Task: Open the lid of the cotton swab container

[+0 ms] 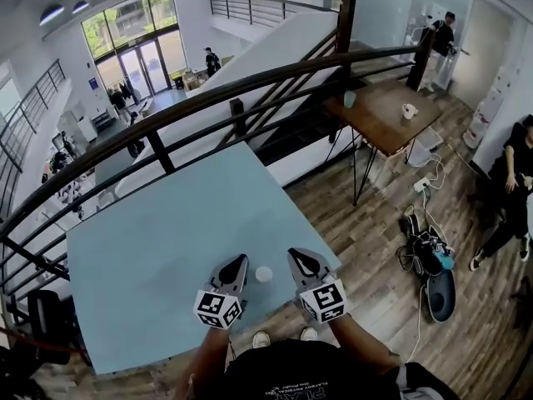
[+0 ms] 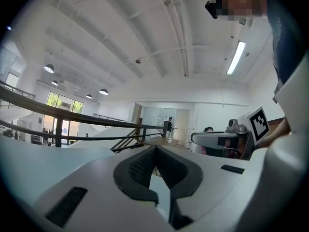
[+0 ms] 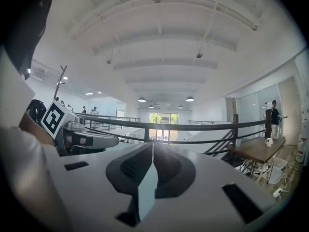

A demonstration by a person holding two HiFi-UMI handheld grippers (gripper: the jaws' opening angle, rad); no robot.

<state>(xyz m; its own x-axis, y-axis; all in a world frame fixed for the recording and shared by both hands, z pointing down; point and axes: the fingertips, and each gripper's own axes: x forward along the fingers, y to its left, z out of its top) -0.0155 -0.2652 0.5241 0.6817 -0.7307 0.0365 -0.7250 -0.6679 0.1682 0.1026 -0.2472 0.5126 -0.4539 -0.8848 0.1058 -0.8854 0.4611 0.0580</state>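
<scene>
Tongs at left (image 1: 240, 261) and tongs at right (image 1: 296, 257), both pressed together empty, flank the container (image 1: 263, 274).

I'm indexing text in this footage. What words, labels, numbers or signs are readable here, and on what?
White print on the person's dark shirt: upside down, too blurred to read.
Left marker cube and right marker cube: square patterns only, no words.
Blue wall sign: too small to read.

Cotton swab container (image 1: 264, 274) — too small to tell if open.
</scene>
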